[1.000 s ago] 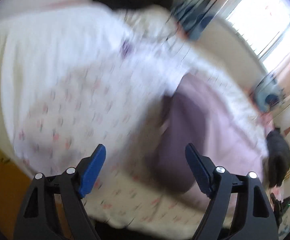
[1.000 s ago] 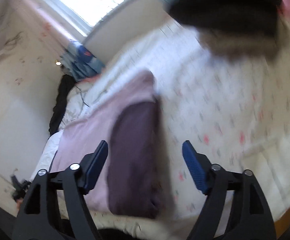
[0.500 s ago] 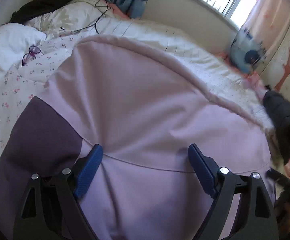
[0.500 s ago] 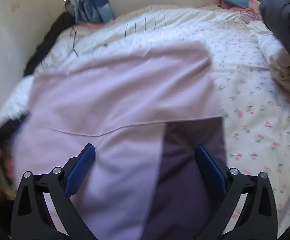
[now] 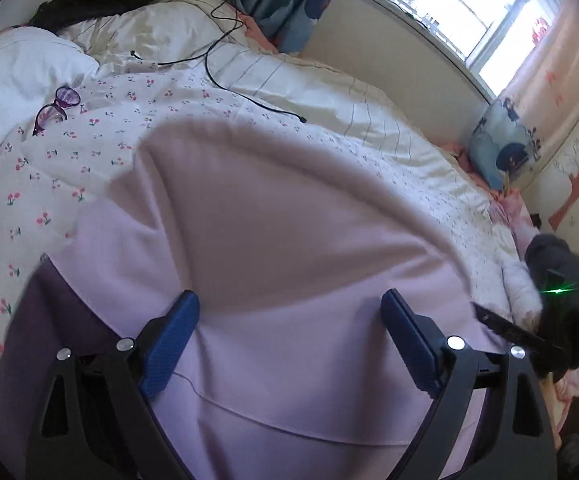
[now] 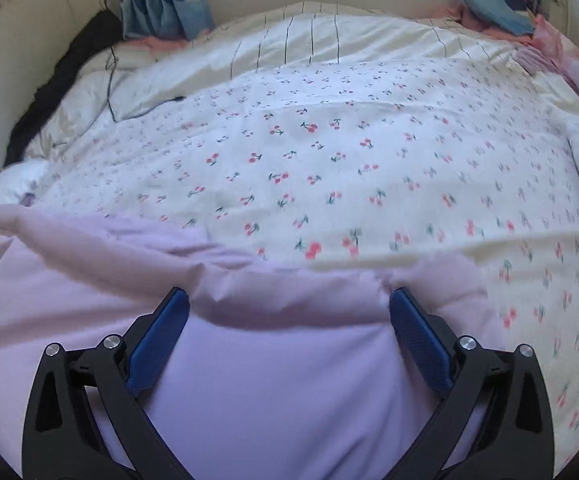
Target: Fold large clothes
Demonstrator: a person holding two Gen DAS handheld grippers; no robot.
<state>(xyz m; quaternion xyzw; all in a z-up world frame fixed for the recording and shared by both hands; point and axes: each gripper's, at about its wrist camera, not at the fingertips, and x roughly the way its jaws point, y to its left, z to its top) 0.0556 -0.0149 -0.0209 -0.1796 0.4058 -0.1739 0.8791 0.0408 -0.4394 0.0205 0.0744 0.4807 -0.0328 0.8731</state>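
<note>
A large pale lilac garment (image 5: 273, 248) lies spread on the bed, with a dark purple panel (image 5: 45, 320) at its left side. My left gripper (image 5: 289, 308) hovers over the lilac cloth, its jaws opening, wide apart, nothing pinched between the blue pads. In the right wrist view the same lilac garment (image 6: 257, 360) fills the lower half, its far edge rumpled. My right gripper (image 6: 289, 308) is above that edge, jaws wide open and the pads clear of the cloth.
The bed's cherry-print cover (image 6: 349, 168) stretches beyond the garment. Purple glasses (image 5: 55, 108) and a black cable (image 5: 225, 80) lie near the white pillow (image 5: 13, 76). A dark bundle (image 5: 561, 296) sits at the bed's right end, a blue cushion (image 5: 501, 152) by the window wall.
Both views swung from a blurred look at the bed cover down onto the lilac garment. Both grippers' jaws stand wider than before. The right view now shows the garment's far edge.
</note>
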